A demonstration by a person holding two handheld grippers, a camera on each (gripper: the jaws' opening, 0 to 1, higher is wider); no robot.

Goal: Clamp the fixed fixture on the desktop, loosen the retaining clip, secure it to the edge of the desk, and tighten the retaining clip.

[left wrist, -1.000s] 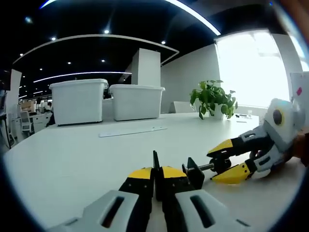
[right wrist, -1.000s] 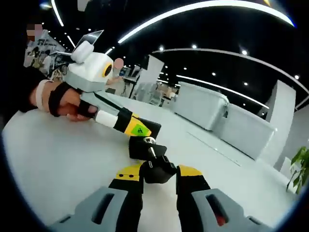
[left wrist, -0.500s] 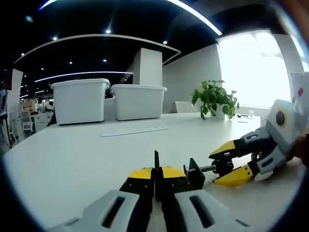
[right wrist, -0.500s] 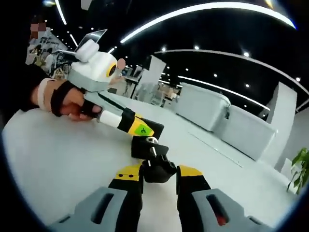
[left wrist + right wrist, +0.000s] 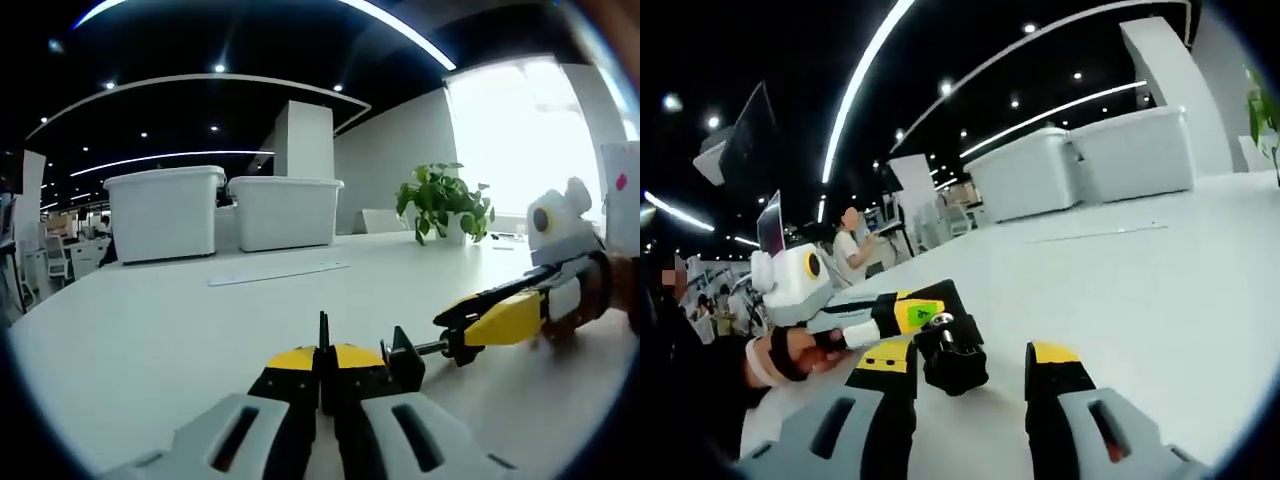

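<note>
Both grippers are seen on a black clamp on the white desk; the left gripper (image 5: 322,372), at the bottom centre of the left gripper view, is shut on the thin plate of the clamp (image 5: 403,357), its yellow-tipped jaws pressed together with the plate between them. The right gripper (image 5: 462,335) enters that view from the right with its jaws at the black knob (image 5: 463,345) on the end of the clamp screw; whether the knob is actually pinched cannot be told. In the right gripper view the knob (image 5: 953,362) sits at lower centre against the left-hand jaw, a clear gap being left to the other jaw. Compared with a second ago, the right gripper has been rolled over: its jaws, earlier spread one above the other, are now seen nearly edge-on, and the room in its own view has swung round. That turn is judged to be the loosening of the screw in progress. Two white bins (image 5: 163,211) and a potted plant (image 5: 444,203) stand at the far edge of the desk (image 5: 150,320); fixing to the desk edge is not yet begun.
</note>
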